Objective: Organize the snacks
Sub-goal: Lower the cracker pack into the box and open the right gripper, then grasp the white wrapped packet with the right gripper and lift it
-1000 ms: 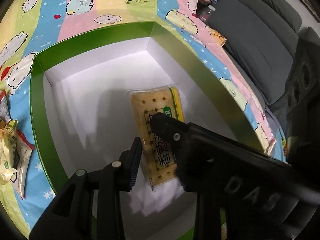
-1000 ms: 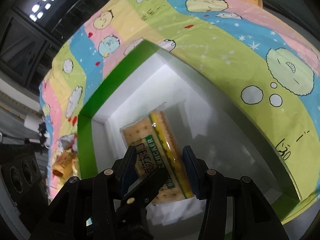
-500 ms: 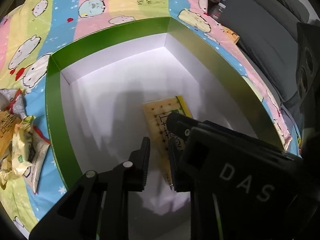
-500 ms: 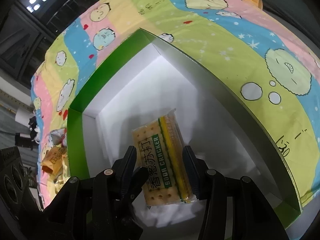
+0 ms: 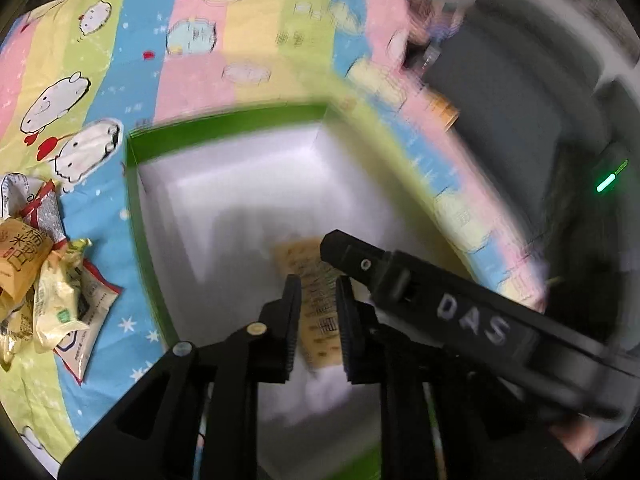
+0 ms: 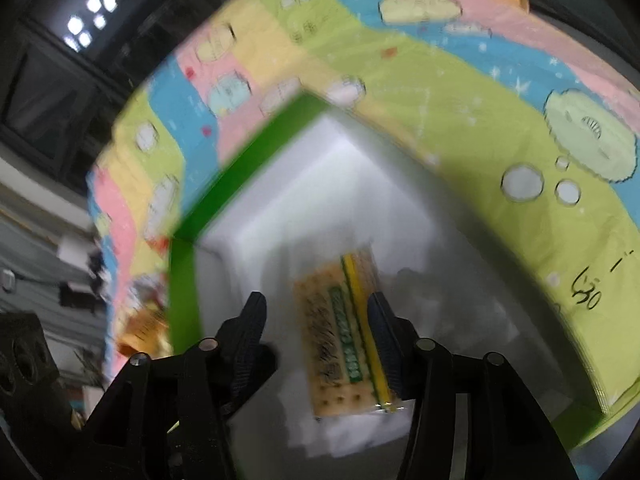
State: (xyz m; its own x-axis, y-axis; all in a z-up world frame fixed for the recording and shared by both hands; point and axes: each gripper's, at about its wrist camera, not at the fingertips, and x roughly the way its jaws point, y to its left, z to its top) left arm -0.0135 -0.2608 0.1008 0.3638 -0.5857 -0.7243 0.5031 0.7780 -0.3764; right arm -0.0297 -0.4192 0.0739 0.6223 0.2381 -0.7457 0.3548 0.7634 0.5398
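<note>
A cracker packet (image 6: 344, 332) lies flat on the white floor of a green-edged box (image 5: 138, 216) set on a striped cartoon bedsheet (image 5: 256, 28); its green label band is too blurred to read. The left gripper (image 5: 318, 322), jaws drawn together on nothing, hangs above it beside the right gripper's black arm lettered "DAS". The right gripper (image 6: 316, 344) has just been opening, its jaws apart either side of the packet without pressing it, and loose snack bags (image 5: 48, 284) are heaped on the sheet left of the box.

Box (image 5: 224, 130) green outside, white inside; cracker packet (image 6: 348, 332) tan with green label band and yellow stripe; tabletop cloth (image 5: 256, 20) in pink, yellow, green, blue stripes with cartoon animals; both tongs black.
</note>
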